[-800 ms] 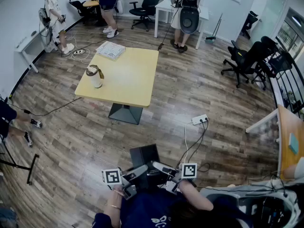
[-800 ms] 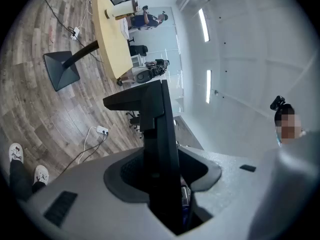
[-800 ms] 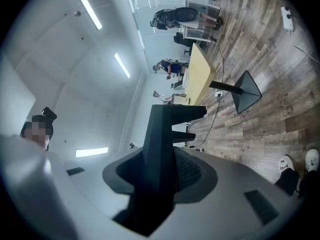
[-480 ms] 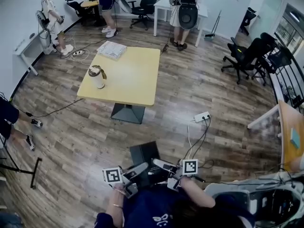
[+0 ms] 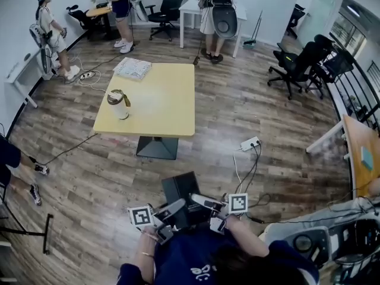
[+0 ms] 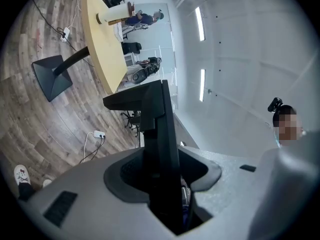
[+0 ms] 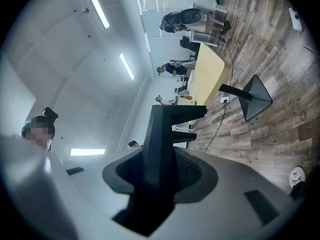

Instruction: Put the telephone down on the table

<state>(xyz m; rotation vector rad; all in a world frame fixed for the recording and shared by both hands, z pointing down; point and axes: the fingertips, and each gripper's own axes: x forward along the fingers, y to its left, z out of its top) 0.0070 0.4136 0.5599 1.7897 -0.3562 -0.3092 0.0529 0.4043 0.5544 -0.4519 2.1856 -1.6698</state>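
Carry phase here: the telephone (image 5: 180,190) is up off any surface, a black slab at the bottom centre of the head view, and the yellow table (image 5: 160,100) sits well apart, up in the upper left-centre of the frame. So nothing is put down yet.

The left gripper (image 5: 172,209) is clamped on the slab from one side and the right gripper (image 5: 199,202) bites it from the other. In each gripper view the dark body runs straight up out of the jaws. Its form reads only as a dark block from here, so it is probably the phone's base.

Both grippers are held low and close to the body, tips angled inward toward each other, marker cubes turned outward.

Next, I'd say: close the gap to the table and pick bare top clear of the white flask (image 5: 118,104) and the papers (image 5: 132,68).
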